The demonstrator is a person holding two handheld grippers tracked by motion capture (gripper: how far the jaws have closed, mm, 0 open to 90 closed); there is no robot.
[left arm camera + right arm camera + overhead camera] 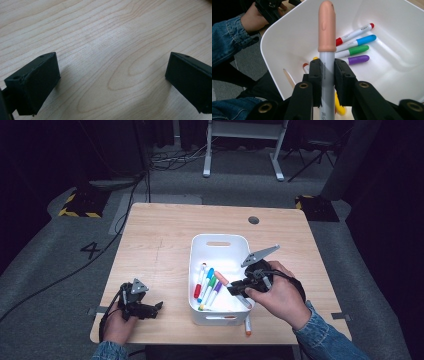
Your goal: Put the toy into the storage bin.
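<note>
A white bin stands mid-table and holds several capped markers: red, blue, green and purple. My right gripper hangs over the bin's right side, shut on a white marker with a peach cap. In the right gripper view that peach-capped marker stands straight up between the pads, with the red marker, blue marker, green marker and purple marker lying on the bin floor beyond. My left gripper rests open near the table's front left, with bare wood between its jaws.
An orange-capped marker lies on the table just in front of the bin's right corner. A round cable hole sits near the far edge. A cable trails off the table's left side across the grey floor.
</note>
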